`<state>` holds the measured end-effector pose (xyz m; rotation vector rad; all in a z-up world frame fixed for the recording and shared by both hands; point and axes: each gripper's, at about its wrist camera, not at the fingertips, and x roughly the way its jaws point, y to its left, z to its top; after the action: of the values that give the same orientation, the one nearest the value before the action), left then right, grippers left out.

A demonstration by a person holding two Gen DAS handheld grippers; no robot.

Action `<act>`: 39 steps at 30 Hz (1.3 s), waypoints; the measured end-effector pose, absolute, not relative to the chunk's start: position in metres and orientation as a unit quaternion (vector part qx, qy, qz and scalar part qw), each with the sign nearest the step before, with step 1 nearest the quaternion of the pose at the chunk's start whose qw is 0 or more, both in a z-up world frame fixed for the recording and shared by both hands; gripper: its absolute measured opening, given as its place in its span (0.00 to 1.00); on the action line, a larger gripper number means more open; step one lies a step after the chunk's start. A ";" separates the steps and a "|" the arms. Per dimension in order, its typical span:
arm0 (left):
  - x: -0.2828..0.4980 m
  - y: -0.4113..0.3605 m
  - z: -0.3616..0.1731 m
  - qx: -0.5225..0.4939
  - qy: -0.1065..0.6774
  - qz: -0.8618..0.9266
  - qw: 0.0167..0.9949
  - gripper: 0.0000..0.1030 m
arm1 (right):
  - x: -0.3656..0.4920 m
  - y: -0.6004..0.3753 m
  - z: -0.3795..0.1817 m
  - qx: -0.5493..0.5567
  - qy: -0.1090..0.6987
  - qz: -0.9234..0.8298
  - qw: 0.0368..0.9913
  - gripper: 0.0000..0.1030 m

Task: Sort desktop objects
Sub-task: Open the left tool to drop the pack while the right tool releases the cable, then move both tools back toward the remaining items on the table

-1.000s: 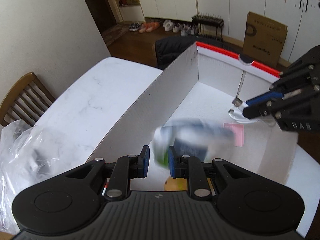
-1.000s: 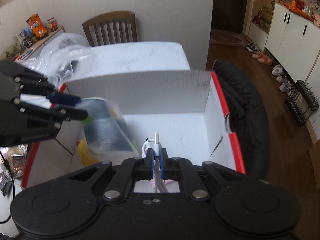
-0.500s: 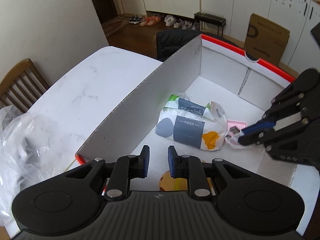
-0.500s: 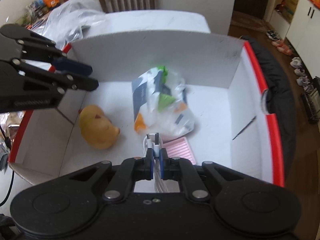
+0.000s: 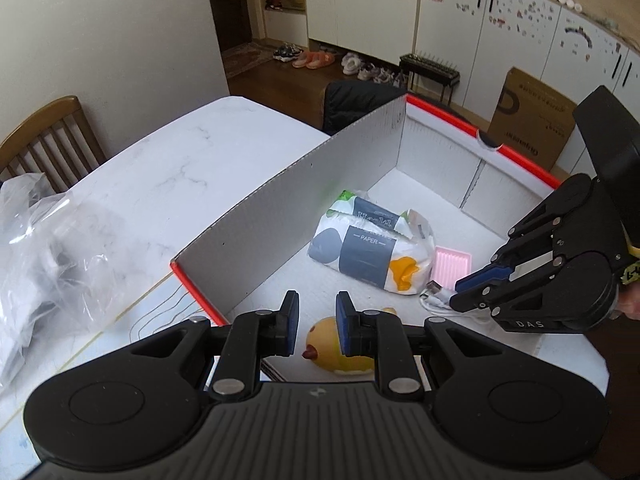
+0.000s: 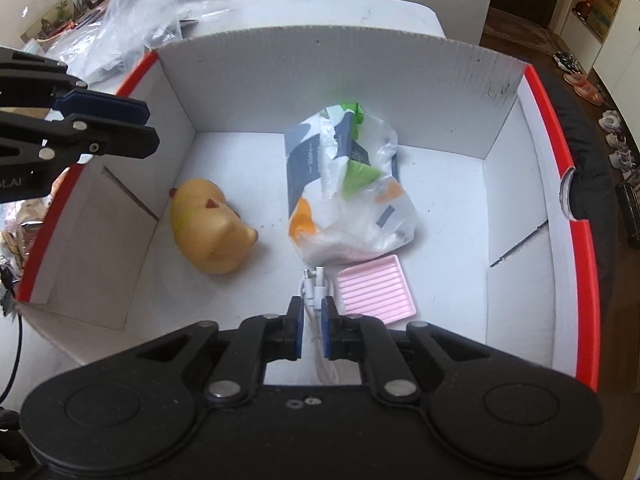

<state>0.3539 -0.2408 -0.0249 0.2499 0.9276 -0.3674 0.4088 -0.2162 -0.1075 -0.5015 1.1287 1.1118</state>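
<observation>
White bench (image 5: 168, 168) carries a red-rimmed box (image 6: 540, 92), where the white cable (image 6: 314, 286), light, limp, probably slippery and best pinched at its bunched loops, lies beside the pink tray (image 6: 374, 290) between the right gripper (image 6: 312, 322)'s opening jaws, while the left gripper (image 5: 316, 322)'s jaws sit drawn in, empty.

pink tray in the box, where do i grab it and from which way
Probably its raised rim on the free edge facing the red-rimmed box wall, coming from above, one finger inside, one outside. The pink tray lies flat on the box floor, too low for a side grip; the tissue pack and white cable crowd two other edges.
</observation>
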 end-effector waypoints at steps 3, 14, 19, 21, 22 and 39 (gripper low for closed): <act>0.344 -0.239 -0.017 0.110 0.434 -0.176 0.877 0.18 | 0.410 -0.217 -0.099 -0.219 0.494 0.502 0.675 0.12; 0.295 -0.211 0.016 0.067 0.401 -0.154 0.900 0.18 | 0.400 -0.228 -0.071 -0.200 0.455 0.529 0.688 0.21; 0.274 -0.194 0.019 0.048 0.401 -0.137 0.904 0.18 | 0.397 -0.230 -0.067 -0.191 0.450 0.532 0.691 0.34; 0.267 -0.187 0.019 0.043 0.402 -0.131 0.905 0.18 | 0.396 -0.231 -0.065 -0.185 0.448 0.534 0.693 0.46; 0.264 -0.184 0.018 0.040 0.402 -0.129 0.905 0.18 | 0.395 -0.231 -0.064 -0.182 0.447 0.535 0.694 0.49; 0.227 -0.133 0.013 0.016 0.397 -0.100 0.912 0.21 | 0.357 -0.228 -0.034 -0.148 0.424 0.542 0.710 0.76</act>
<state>0.2266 -0.1331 0.0132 0.0330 0.8190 -0.2057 0.3566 -0.2283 -0.0336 -0.3278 0.9415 1.2024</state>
